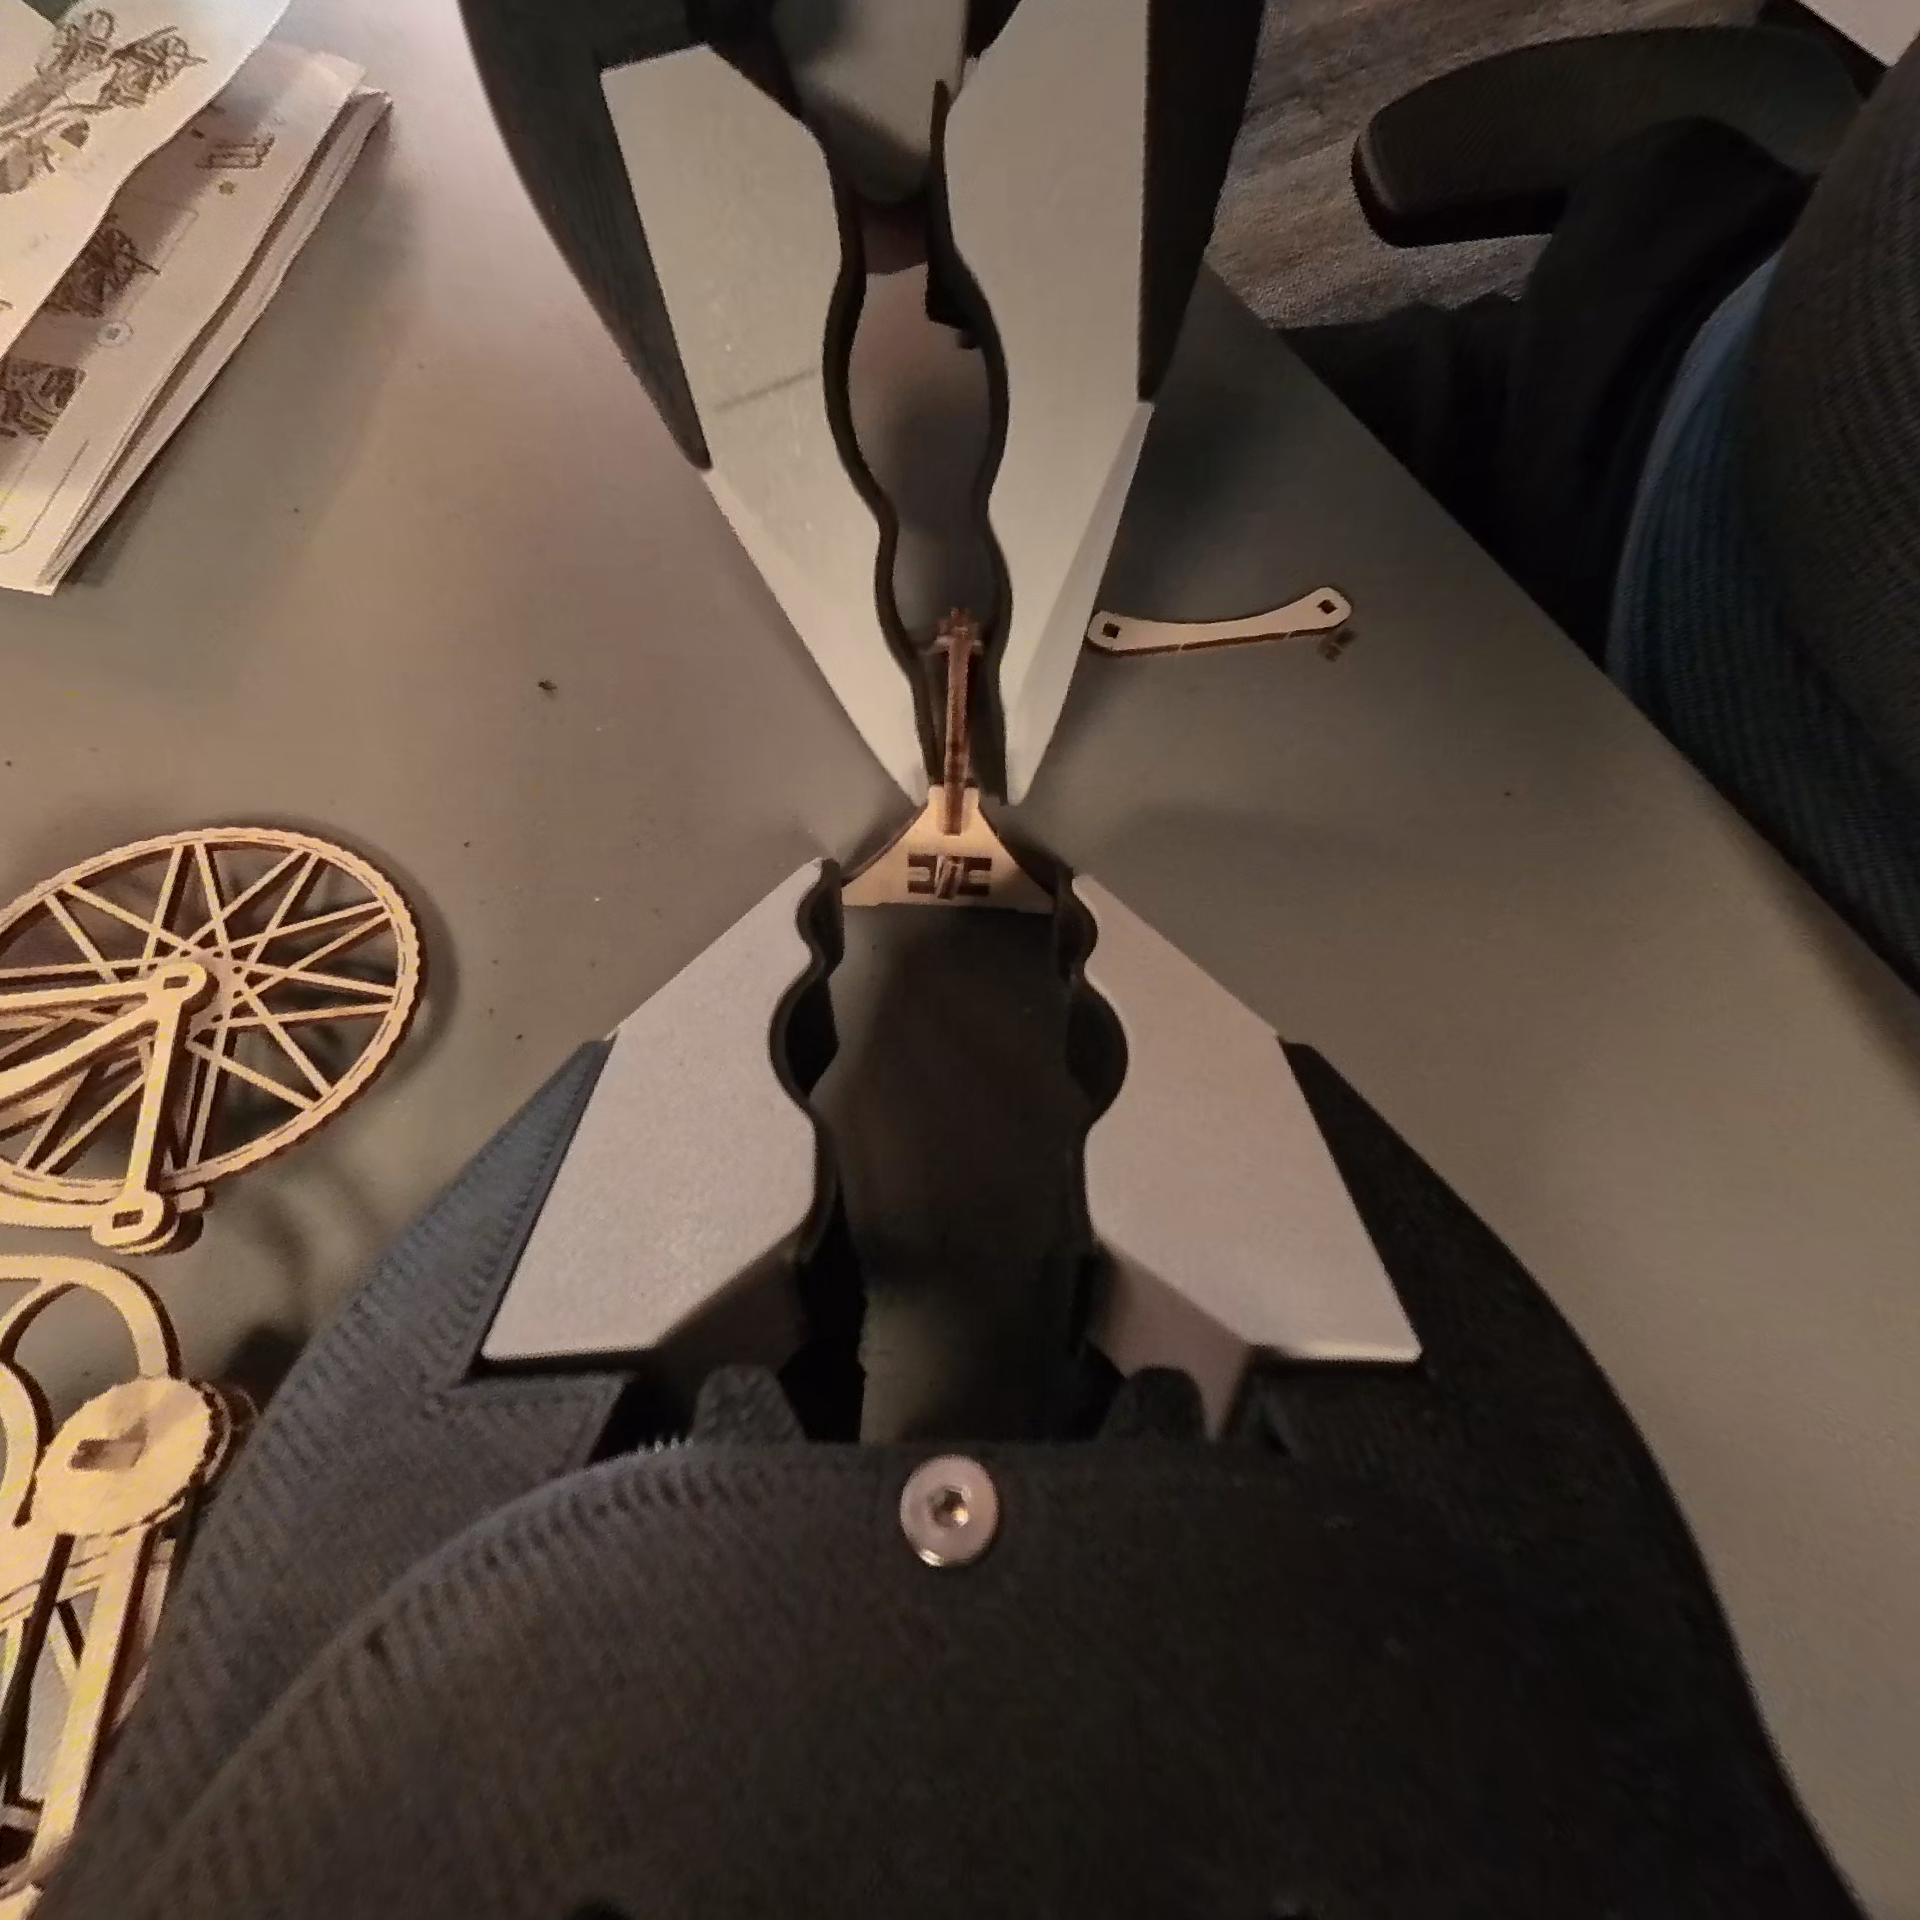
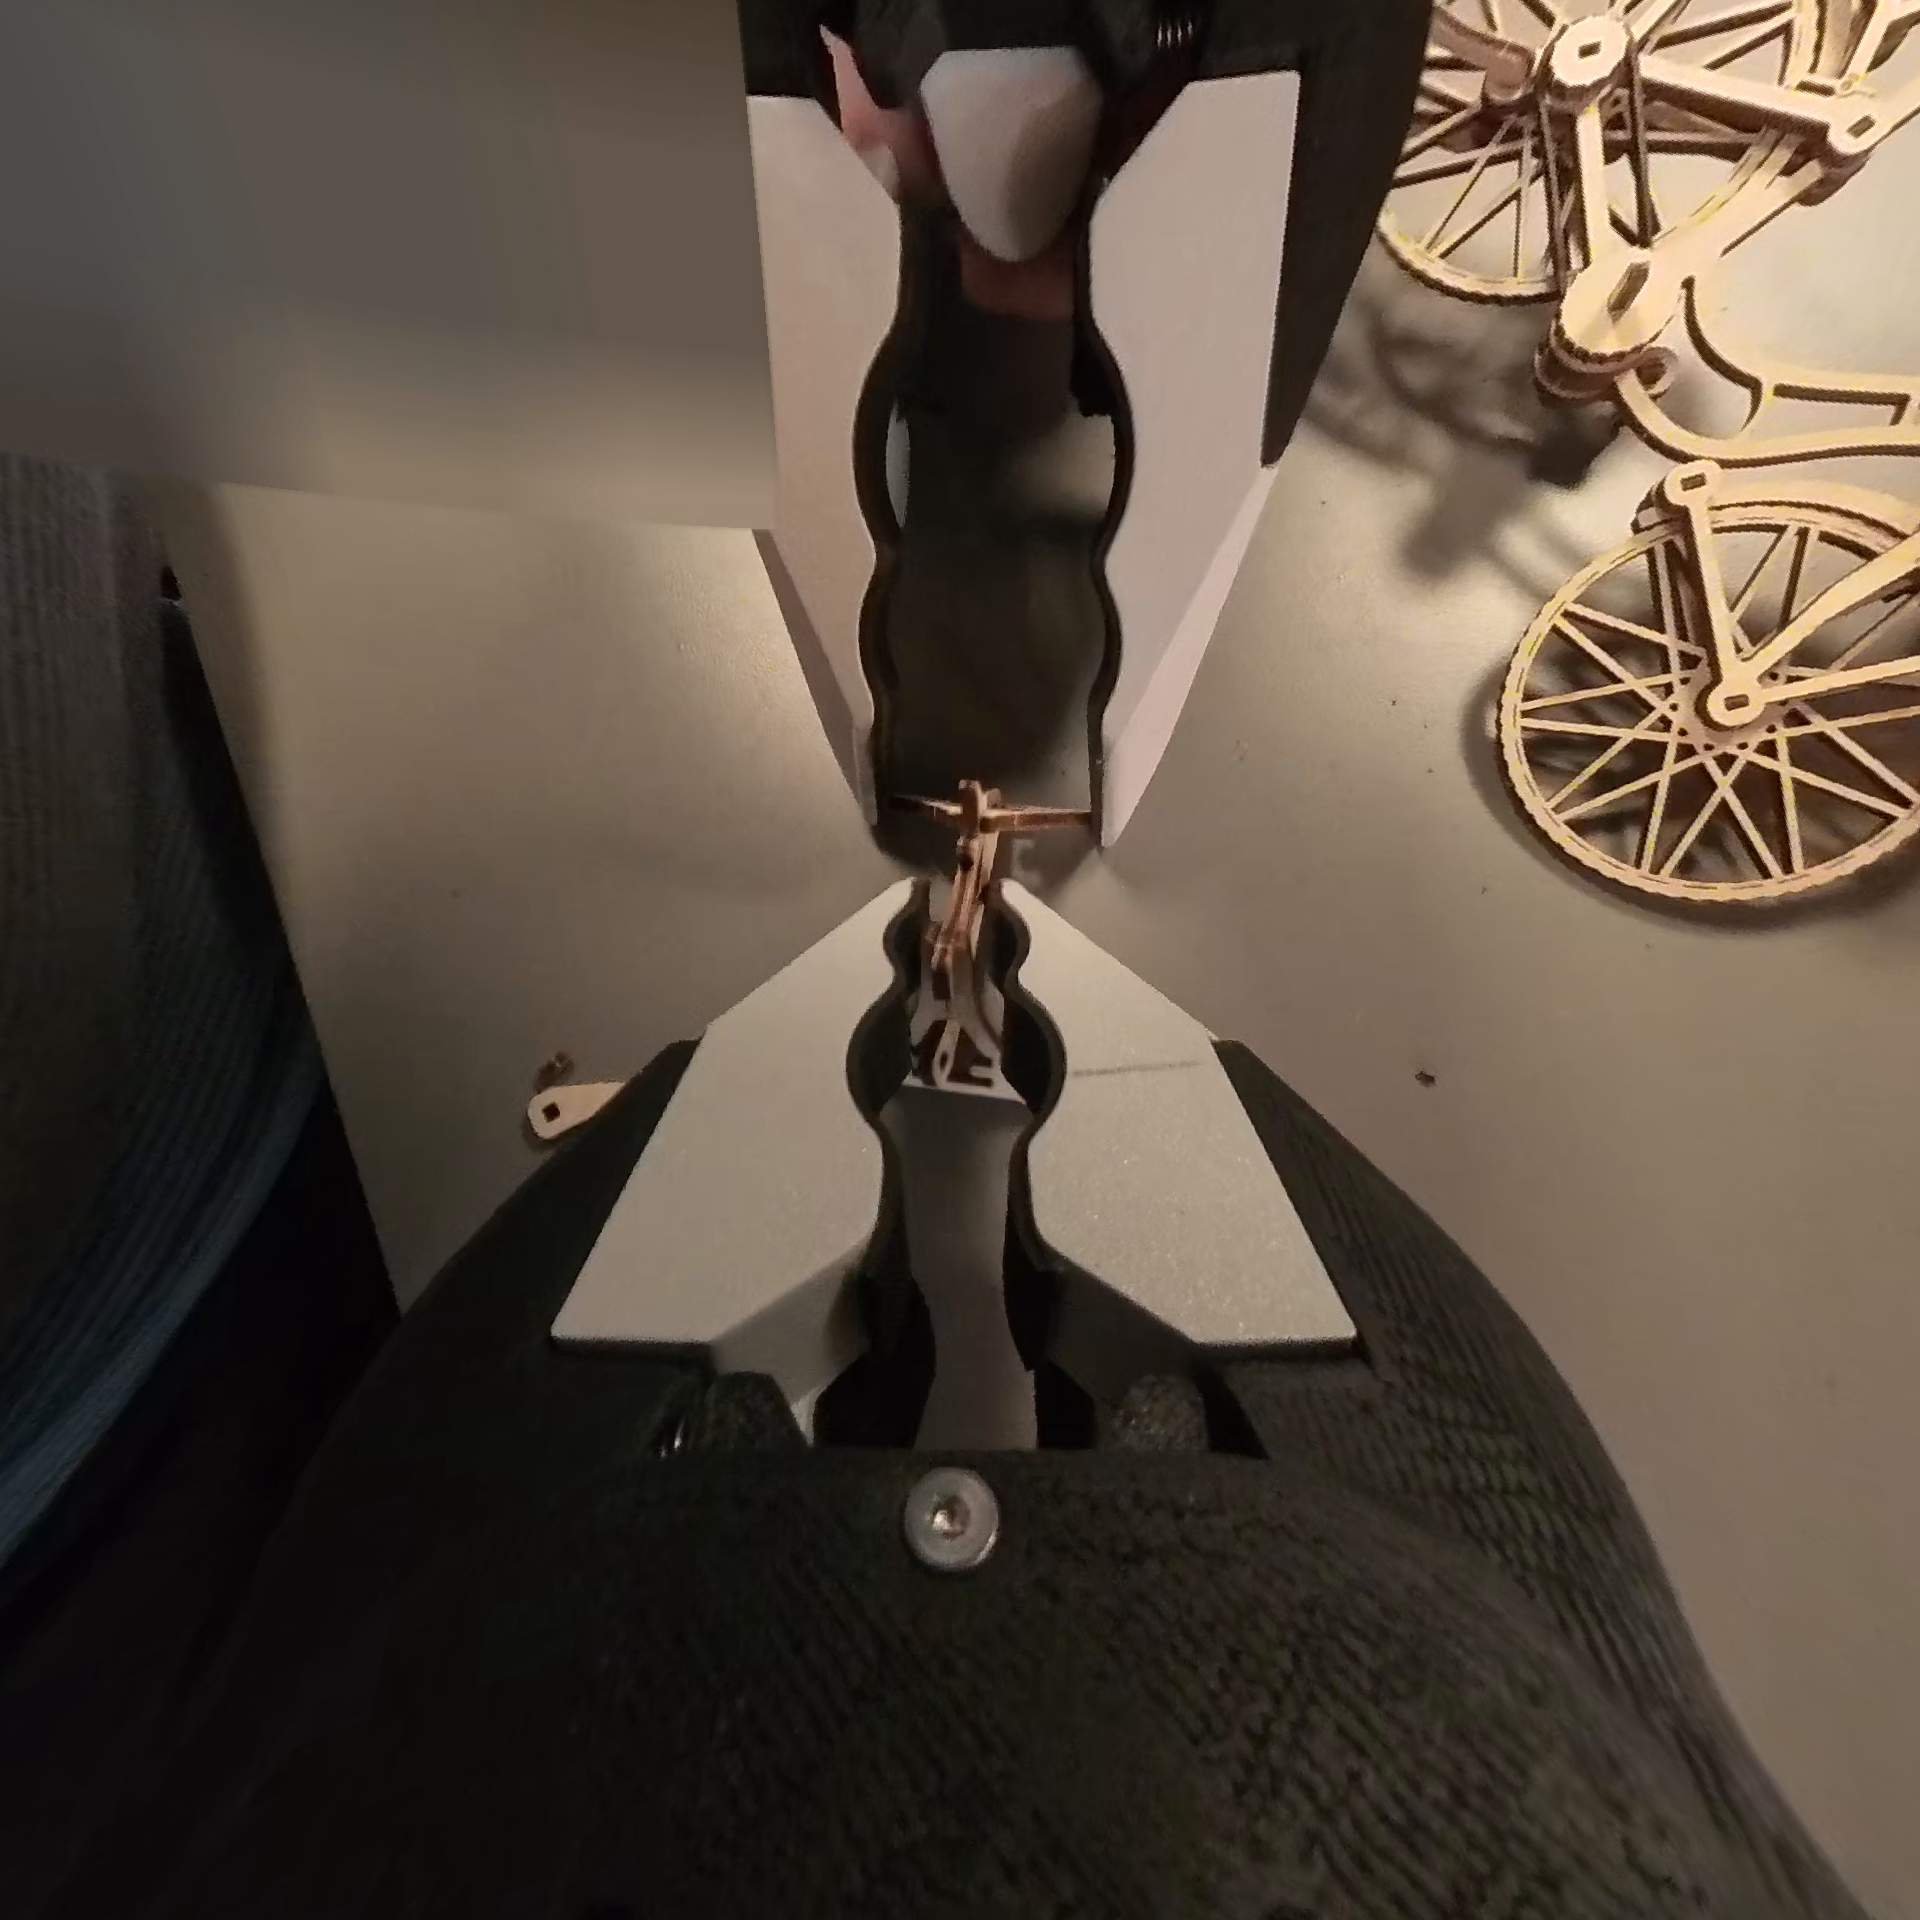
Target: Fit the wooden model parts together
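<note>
Now left tongs clamp a flat plate; right tongs pinch its crosswise strip.

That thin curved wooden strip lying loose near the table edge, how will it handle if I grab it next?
The curved strip looks very thin and laser-cut, so probably light and easy to snap at its narrow middle. It lies flat on the table, so the gripper may struggle to get under it. A push would likely slide it, not roll it.

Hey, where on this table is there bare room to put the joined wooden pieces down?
Bare grey tabletop lies between the folded paper instruction booklet and the spoked wooden bicycle model. More lies beyond the small curved wooden strip, toward the table edge. It is crowded around the bicycle.
</note>
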The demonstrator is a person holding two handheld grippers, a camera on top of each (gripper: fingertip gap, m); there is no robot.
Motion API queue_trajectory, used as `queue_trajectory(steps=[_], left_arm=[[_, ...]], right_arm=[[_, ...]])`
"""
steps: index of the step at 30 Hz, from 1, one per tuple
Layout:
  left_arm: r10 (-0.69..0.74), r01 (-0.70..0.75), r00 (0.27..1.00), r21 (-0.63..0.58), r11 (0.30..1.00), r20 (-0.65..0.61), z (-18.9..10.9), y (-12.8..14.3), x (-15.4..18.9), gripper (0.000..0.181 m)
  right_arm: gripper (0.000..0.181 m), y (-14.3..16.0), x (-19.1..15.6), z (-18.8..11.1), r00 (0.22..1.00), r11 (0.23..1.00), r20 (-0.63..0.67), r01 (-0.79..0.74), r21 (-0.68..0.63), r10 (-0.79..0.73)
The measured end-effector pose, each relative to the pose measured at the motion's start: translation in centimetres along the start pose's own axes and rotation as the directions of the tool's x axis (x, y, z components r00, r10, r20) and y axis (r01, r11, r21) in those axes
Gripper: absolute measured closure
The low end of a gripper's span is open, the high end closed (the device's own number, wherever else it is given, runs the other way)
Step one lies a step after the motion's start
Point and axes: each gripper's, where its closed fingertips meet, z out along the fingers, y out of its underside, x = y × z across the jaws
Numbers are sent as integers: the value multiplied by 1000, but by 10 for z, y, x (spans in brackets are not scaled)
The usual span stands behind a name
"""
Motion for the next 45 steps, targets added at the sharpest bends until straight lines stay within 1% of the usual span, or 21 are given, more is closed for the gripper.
queue_trajectory(steps=[4, 12, 15, 20, 34, 38, 42, 43, 44, 45], left_arm=[[-1, 1, 1000, 0, 1000, 2, 0, 0, 0, 140], [3, -3, 1000, 0, 1000, 7, 0, 0, -1, 140], [-2, 2, 1000, 0, 1000, 4, 0, 0, -1, 140], [-18, 18, 1000, 0, 1000, 0, 0, 0, -2, 140], [-52, 52, 999, 4, 999, 9, 3, -2, -3, 141], [-63, 63, 997, 5, 998, 37, 2, -2, -6, 141], [-62, 62, 996, 7, 998, 72, 2, -2, -8, 141], [-58, 58, 994, 7, 998, 95, 2, -2, -10, 137], [-60, 60, 989, 11, 998, 131, 1, -2, -14, 130], [-57, 56, 987, 13, 998, 149, 0, -2, -15, 128]], right_arm=[[176, 0, 0, 1, 1000, 1000, 13, 16, 9, -17], [178, 1, 2, 1, 997, 997, -25, 74, -11, -74], [178, 1, 2, 1, 996, 997, -36, 77, 0, -77], [178, 1, 3, 2, 990, 992, -67, 127, 9, -126], [175, 2, -2, 0, 973, 974, -54, 225, 24, -223], [177, 2, 4, 0, 986, 987, -72, 155, 51, -152], [179, 2, 9, -1, 988, 991, -106, 118, 69, -110], [180, 3, 9, -1, 988, 991, -111, 116, 69, -108], [179, 3, 9, -1, 988, 991, -112, 114, 67, -106], [180, 3, 10, -1, 988, 991, -113, 113, 66, -105]])
